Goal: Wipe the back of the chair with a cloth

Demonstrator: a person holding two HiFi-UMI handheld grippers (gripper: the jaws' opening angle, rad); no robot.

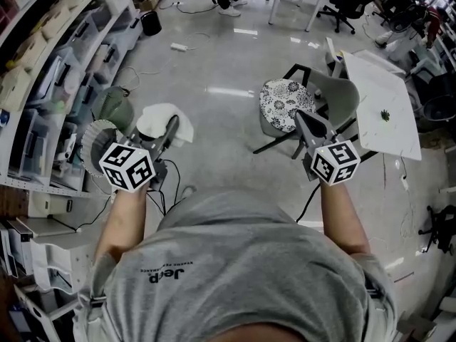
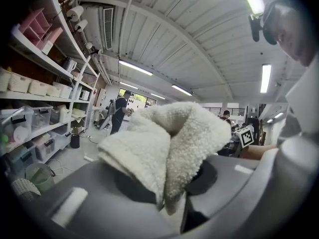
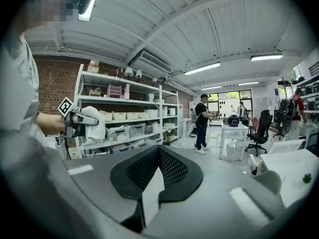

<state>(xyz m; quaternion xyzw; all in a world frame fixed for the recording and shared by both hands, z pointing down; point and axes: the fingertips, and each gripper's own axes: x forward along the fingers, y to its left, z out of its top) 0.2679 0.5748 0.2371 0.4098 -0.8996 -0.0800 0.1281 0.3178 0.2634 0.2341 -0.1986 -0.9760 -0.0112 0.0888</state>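
Wore grey shirt closest to the lens. Clamped fluffy white cloth in left gripper, out over concrete floor. Held right gripper empty, jaws pressed together, tip over patterned cushion. Faced its grey chair ahead on the right, beside white table, well apart from cloth.

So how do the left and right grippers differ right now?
The left gripper is clamped on a white fleecy cloth; the right gripper holds nothing, its jaws together. In the head view the right gripper points at the chair with the patterned cushion, while the left gripper is off to the side over bare floor. Both are shut, with dark grey jaws.
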